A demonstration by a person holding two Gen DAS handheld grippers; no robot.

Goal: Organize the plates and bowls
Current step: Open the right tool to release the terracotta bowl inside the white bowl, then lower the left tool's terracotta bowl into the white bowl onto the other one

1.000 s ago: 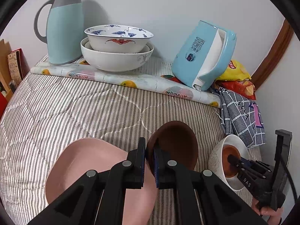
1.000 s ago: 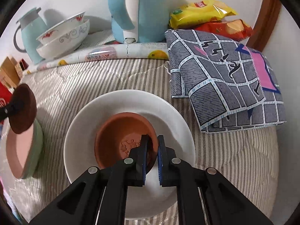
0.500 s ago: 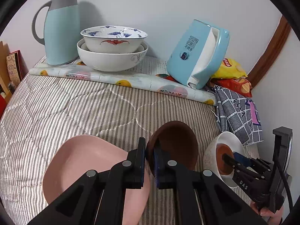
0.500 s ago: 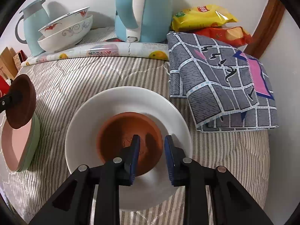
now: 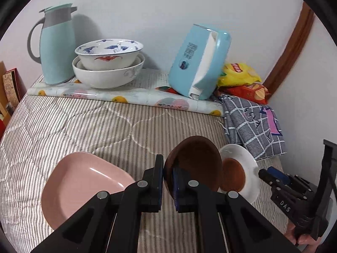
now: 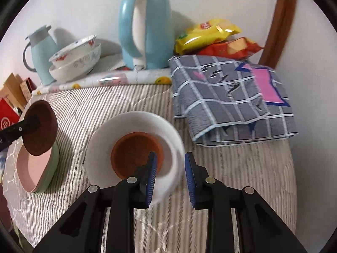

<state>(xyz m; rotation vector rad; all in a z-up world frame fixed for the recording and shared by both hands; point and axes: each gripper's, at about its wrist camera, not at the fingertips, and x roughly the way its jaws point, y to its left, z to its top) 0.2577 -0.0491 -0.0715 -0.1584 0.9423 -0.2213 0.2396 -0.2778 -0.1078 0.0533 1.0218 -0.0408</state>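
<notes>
My left gripper [image 5: 167, 179] is shut on the rim of a dark brown bowl [image 5: 194, 164] and holds it tilted above the striped quilt, beside a pink plate [image 5: 82, 187]. In the right wrist view the brown bowl [image 6: 40, 128] hangs over the pink plate [image 6: 33, 168], which lies on a green plate [image 6: 52, 164]. My right gripper [image 6: 170, 176] is open, its fingers straddling the near rim of a white plate [image 6: 134, 124] that holds a terracotta bowl [image 6: 134, 154]. That white plate [image 5: 242, 154] and terracotta bowl [image 5: 232, 177] also show in the left wrist view.
At the back stand two stacked white bowls [image 5: 109, 63], a teal thermos jug [image 5: 56, 44] and a blue tissue holder [image 5: 200, 61] on a fruit-print mat [image 5: 126, 94]. A checked cloth [image 6: 229, 99] and snack bags [image 6: 212, 38] lie at the right. Boxes [image 6: 12, 97] stand at the left.
My right gripper has opened and let go of the terracotta bowl, which now rests in the white plate, and has pulled back. My left gripper has kept the brown bowl and lifted slightly.
</notes>
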